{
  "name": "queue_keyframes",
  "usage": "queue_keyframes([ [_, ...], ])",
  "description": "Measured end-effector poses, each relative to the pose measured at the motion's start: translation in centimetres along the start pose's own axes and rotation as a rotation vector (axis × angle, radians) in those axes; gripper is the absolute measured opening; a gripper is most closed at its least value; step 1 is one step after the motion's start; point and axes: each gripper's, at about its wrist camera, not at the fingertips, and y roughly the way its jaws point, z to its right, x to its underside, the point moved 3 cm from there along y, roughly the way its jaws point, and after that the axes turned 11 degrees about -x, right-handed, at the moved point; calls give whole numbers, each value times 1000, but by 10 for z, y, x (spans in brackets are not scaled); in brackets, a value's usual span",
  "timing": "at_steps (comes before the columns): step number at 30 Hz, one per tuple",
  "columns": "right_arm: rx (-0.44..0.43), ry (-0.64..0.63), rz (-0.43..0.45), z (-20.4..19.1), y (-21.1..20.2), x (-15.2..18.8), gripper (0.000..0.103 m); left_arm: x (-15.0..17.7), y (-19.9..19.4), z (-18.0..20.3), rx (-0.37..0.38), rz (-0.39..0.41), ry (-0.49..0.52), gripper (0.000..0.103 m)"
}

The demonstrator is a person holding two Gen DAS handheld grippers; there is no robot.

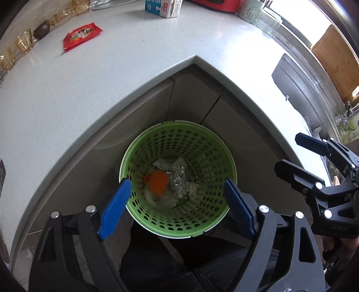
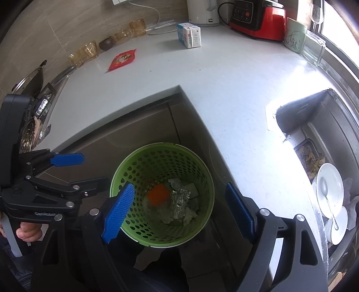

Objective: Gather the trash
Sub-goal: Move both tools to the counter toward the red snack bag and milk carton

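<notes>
You hold both tongs spread and empty over the green perforated bin [image 2: 161, 193] on the floor in the inner corner of an L-shaped white counter [image 2: 224, 94]: your left gripper [image 1: 177, 202] and your right gripper [image 2: 179, 206] each frame its mouth. Inside lie an orange piece [image 2: 157, 194], crumpled foil [image 2: 180, 202] and paper scraps. On the counter remain a red wrapper [image 2: 122, 59] and a milk carton [image 2: 189, 36], with amber glasses [image 2: 86, 52] along the wall, a red appliance [image 2: 258, 19], and a sink [image 2: 325, 157] holding white dishes.

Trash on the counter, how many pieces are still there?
2: the red wrapper near the amber glasses, and the milk carton farther back. More may be hidden.
</notes>
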Motion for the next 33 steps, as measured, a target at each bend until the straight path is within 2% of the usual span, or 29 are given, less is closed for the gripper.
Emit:
queue_keyframes([
  [9,-7,1,25,1,-2,-5,85,-4,-12,-19,-29,30,-77,84],
  [11,-10,-4,29,1,-2,-6,87,-5,-17,-28,-64,49,-115,84],
  [12,-10,-6,31,0,-2,-7,87,-6,-21,-37,-117,68,-155,84],
  [14,-14,-12,35,-1,-2,-9,89,-10,-29,-50,-178,94,-212,91],
  [20,-39,-8,51,-4,4,-26,92,-32,-41,-89,-206,114,-363,94],
  [26,-39,11,64,-13,17,-51,94,-76,-41,-118,-246,127,-399,95],
  [33,-15,64,107,-23,31,-98,96,-161,-11,-159,-270,121,-508,95],
])
